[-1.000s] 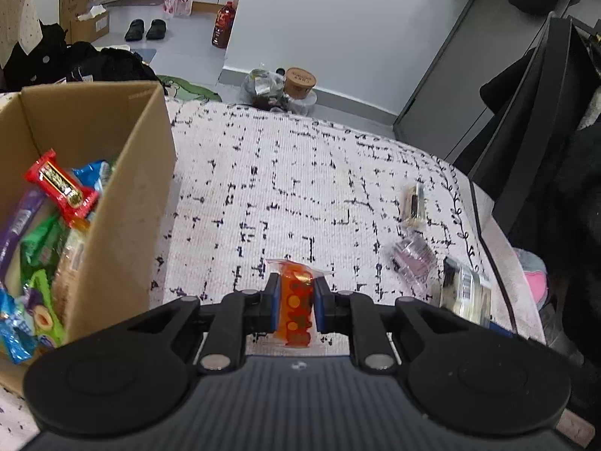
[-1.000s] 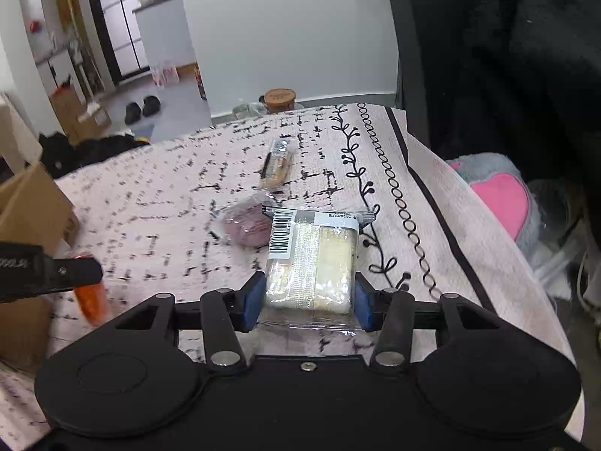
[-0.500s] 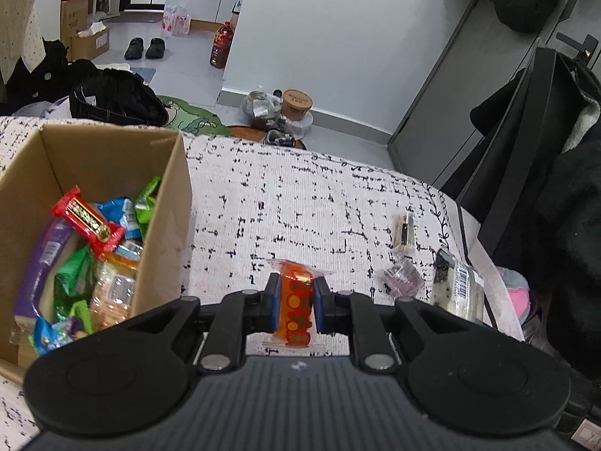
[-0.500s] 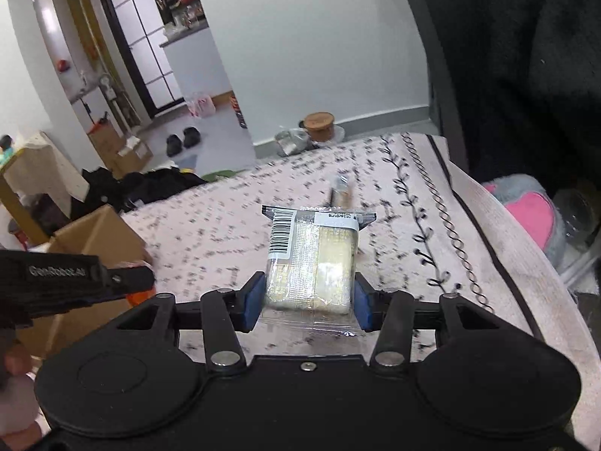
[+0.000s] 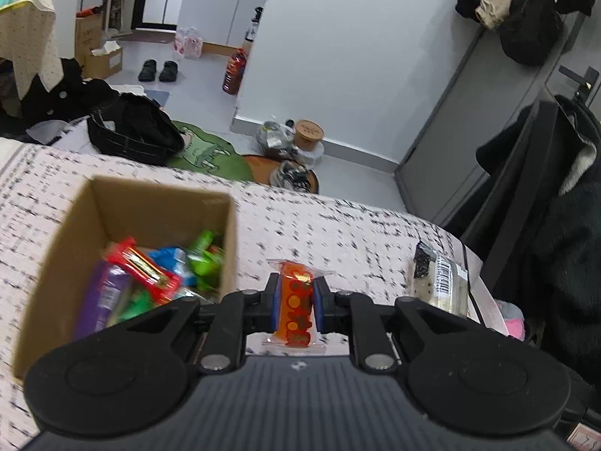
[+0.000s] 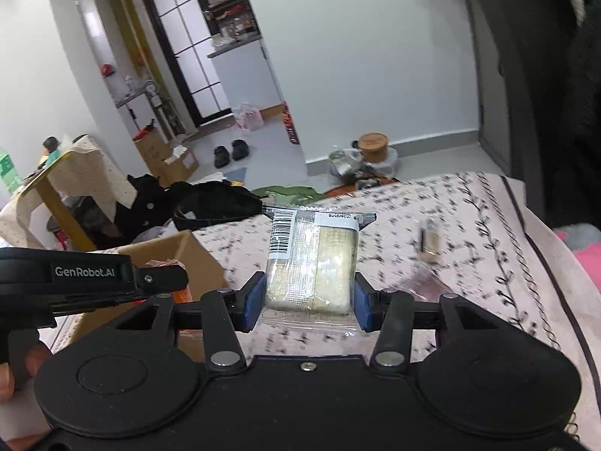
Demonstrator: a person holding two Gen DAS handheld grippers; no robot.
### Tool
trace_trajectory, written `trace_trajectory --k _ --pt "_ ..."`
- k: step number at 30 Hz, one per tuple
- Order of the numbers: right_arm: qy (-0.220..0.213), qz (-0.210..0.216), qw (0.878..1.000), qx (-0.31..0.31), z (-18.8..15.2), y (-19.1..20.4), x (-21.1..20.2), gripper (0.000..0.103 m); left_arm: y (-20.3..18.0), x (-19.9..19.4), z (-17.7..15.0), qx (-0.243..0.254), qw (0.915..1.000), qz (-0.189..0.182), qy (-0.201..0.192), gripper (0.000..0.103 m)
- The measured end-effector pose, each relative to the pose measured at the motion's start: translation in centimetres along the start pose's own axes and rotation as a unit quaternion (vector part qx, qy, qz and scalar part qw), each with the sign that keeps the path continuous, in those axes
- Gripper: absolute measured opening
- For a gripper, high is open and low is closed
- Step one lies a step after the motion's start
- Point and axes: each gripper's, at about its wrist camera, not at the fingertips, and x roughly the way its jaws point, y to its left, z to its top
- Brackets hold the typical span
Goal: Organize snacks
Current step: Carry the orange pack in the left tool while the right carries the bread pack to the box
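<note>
Both claws have risen off the patterned tabletop (image 5: 338, 225) with their loads, and the cardboard box (image 5: 56, 263) that sat at the frame's left edge a second ago now lies fully open to my left camera, at ten o'clock from the fingertips.

Nearest to me, my left claw (image 5: 295, 302) is pinching one orange spotted snack packet (image 5: 295, 300) upright between its blue pads. My right claw (image 6: 306, 293) is clamped on one clear-wrapped pale cake (image 6: 311, 263), barcode label at its top left corner; from the left camera that same pack shows at three o'clock.

Both packets are clear of the cloth, held in the air just short of the box. I would carry each further toward ten o'clock until the packet hangs over the box mouth, not over its near wall, then lower a little and spread the pads. I judge it wiser to release one at a time, since the claws are close together and could knock each other over the opening.

Inside the box I count roughly six wrappers: one red, one purple, one blue, about three green; motion blur makes that uncertain.

Farther out on the tabletop, at one o'clock in the right view, one small stick-shaped snack (image 6: 428, 240) remains, with one blurred pinkish wrapper (image 6: 417, 282) just nearer to me.
</note>
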Motion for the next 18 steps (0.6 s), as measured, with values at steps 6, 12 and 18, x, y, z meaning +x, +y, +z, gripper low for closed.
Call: trace_trajectory --k 6,12,18 --pt "-0.002 0.025 1.0 -0.017 0.5 2.1 0.8 0.047 2.3 -1.3 1.4 0.0 0.9996 0.022 -0.016 0.016" --pt "0.004 0.048 0.998 -0.039 0.5 4.1 1.2 0.047 4.2 -2.0 2.1 -0.007 0.9989 0.04 -0.022 0.016" --pt "0.01 0.064 0.996 -0.056 0.4 5.8 1.4 0.047 6.1 -2.6 2.1 -0.017 0.998 0.057 -0.02 0.016"
